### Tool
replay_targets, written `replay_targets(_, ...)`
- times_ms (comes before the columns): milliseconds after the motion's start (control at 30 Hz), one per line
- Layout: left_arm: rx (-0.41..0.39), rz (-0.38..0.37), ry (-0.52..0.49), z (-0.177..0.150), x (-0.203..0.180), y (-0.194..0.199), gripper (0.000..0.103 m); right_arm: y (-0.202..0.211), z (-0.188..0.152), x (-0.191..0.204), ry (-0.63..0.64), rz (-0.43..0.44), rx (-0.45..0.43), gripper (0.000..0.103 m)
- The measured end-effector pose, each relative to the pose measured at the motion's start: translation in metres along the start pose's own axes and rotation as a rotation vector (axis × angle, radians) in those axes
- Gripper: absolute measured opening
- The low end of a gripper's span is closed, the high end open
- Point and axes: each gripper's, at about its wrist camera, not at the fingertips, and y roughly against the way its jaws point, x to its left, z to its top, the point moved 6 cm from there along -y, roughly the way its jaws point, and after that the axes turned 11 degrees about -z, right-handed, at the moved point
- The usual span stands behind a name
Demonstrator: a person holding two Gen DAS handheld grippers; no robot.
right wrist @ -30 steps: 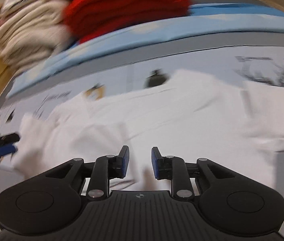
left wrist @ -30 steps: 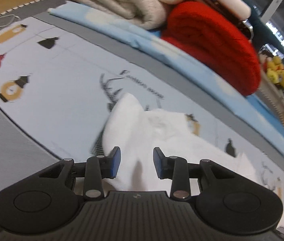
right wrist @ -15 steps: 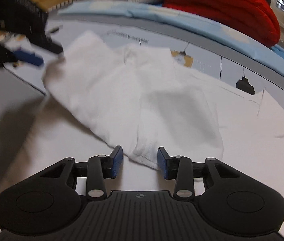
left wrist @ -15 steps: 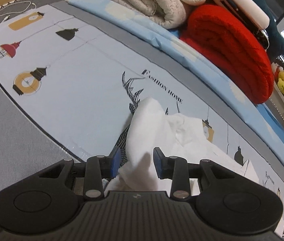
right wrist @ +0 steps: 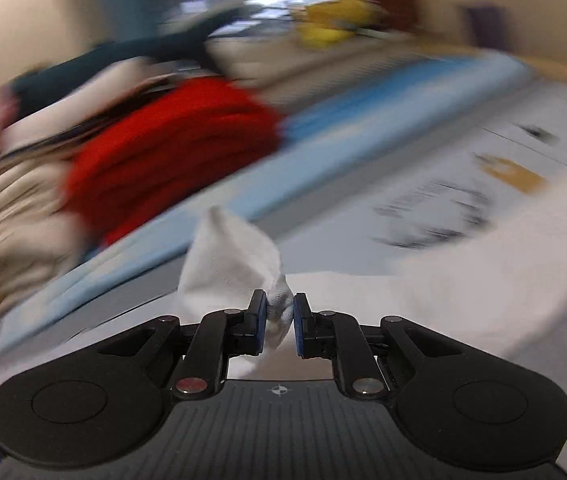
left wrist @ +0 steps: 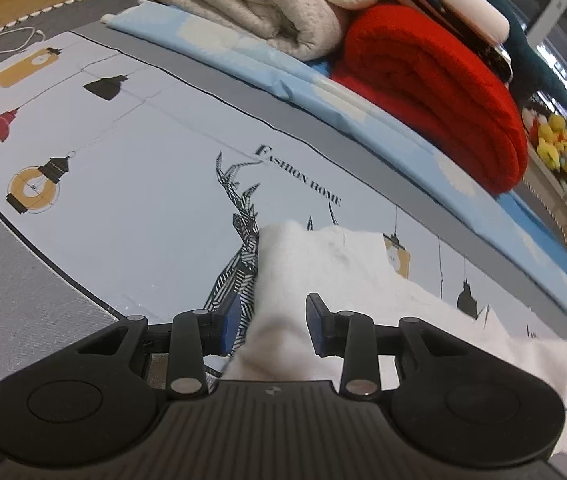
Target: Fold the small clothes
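A small white garment (left wrist: 363, 264) lies partly spread on the pale printed mat (left wrist: 143, 184). One bunched fold of it rises up between the fingers of my left gripper (left wrist: 273, 318), which is shut on it; a sliver of mat shows beside the left pad. In the blurred right wrist view, my right gripper (right wrist: 278, 318) has its jaws closing on a lifted corner of the white garment (right wrist: 235, 256), and the blue pads press on the fabric. The rest of the garment (right wrist: 463, 300) trails off to the right on the mat.
Behind the mat lies a folded light-blue sheet (left wrist: 323, 92). On it sit a beige blanket (left wrist: 275, 4) and a red knit bundle (left wrist: 435, 84). A white cable (left wrist: 7, 40) lies at the far left, yellow plush toys (left wrist: 559, 140) far right. Grey fabric (left wrist: 11, 280) borders the mat.
My right gripper swung from over the garment's middle to a corner, narrowed its jaws onto it and lifted it. The left gripper stayed nearly in place with the fold between its fingers.
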Motion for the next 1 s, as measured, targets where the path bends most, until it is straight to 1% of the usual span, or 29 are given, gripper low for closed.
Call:
replay_targets(33,0.008,-0.002,-0.004,-0.002,-0.002,-0.002,0.038,-0.007,0.005,-0.018,-0.038,-0.038,0.023,0.014)
replay_targets(100,0.02,-0.006,-0.013,-0.005,-0.006,-0.007,0.038,-0.013,0.011,-0.04,-0.088,-0.074,0.047,0.014)
replay_targets(167,0.035,-0.013,-0.032,-0.009,-0.012,-0.012,0.038,-0.015,0.017,-0.053,-0.12,-0.074,0.057,0.014)
replay_targets(300,0.077,-0.028,-0.075,-0.019,-0.023,-0.022,0.038,-0.013,0.018,-0.055,-0.134,-0.044,0.063,0.014)
replay_targets(367,0.114,-0.022,-0.079,-0.025,-0.022,-0.029,0.038,-0.015,0.012,-0.061,-0.15,-0.065,0.085,0.016)
replay_targets(400,0.128,-0.009,-0.074,-0.028,-0.02,-0.032,0.038,-0.018,0.006,-0.064,-0.156,-0.117,0.108,0.02)
replay_targets(433,0.138,0.005,-0.072,-0.03,-0.018,-0.034,0.038,-0.022,0.001,-0.072,-0.156,-0.207,0.137,0.032)
replay_targets(467,0.143,0.014,-0.072,-0.031,-0.017,-0.035,0.038,-0.026,-0.004,-0.085,-0.155,-0.323,0.163,0.038)
replay_targets(500,0.147,0.017,-0.074,-0.032,-0.017,-0.036,0.038,-0.028,-0.007,-0.098,-0.179,-0.39,0.173,0.038)
replay_targets(533,0.147,0.013,-0.077,-0.033,-0.018,-0.036,0.038,-0.028,-0.01,-0.105,-0.219,-0.396,0.178,0.038)
replay_targets(600,0.151,-0.002,-0.088,-0.035,-0.023,-0.037,0.038,-0.03,-0.01,-0.104,-0.253,-0.326,0.193,0.038)
replay_targets(700,0.174,-0.02,-0.103,-0.041,-0.029,-0.043,0.038,-0.026,-0.005,-0.086,-0.245,-0.194,0.156,0.038)
replay_targets(733,0.189,-0.023,-0.098,-0.045,-0.028,-0.047,0.038,-0.028,-0.005,-0.083,-0.246,-0.158,0.163,0.038)
replay_targets(767,0.206,-0.021,-0.087,-0.048,-0.026,-0.05,0.038,-0.033,-0.007,-0.081,-0.256,-0.123,0.187,0.038)
replay_targets(800,0.228,-0.011,-0.078,-0.051,-0.022,-0.054,0.038,-0.04,-0.012,-0.081,-0.264,-0.111,0.229,0.038)
replay_targets(833,0.25,0.006,-0.07,-0.054,-0.017,-0.057,0.038,-0.049,-0.017,-0.083,-0.26,-0.121,0.271,0.038)
replay_targets(867,0.263,0.016,-0.061,-0.056,-0.013,-0.059,0.037,-0.057,-0.023,-0.088,-0.257,-0.15,0.308,0.038)
replay_targets(933,0.253,0.014,-0.061,-0.054,-0.015,-0.057,0.037,-0.067,-0.03,-0.102,-0.248,-0.244,0.356,0.038)
replay_targets(967,0.238,0.008,-0.07,-0.052,-0.018,-0.054,0.037,-0.068,-0.03,-0.108,-0.259,-0.275,0.363,0.038)
replay_targets(1000,0.22,-0.002,-0.085,-0.05,-0.022,-0.051,0.037,-0.066,-0.026,-0.109,-0.281,-0.268,0.355,0.038)
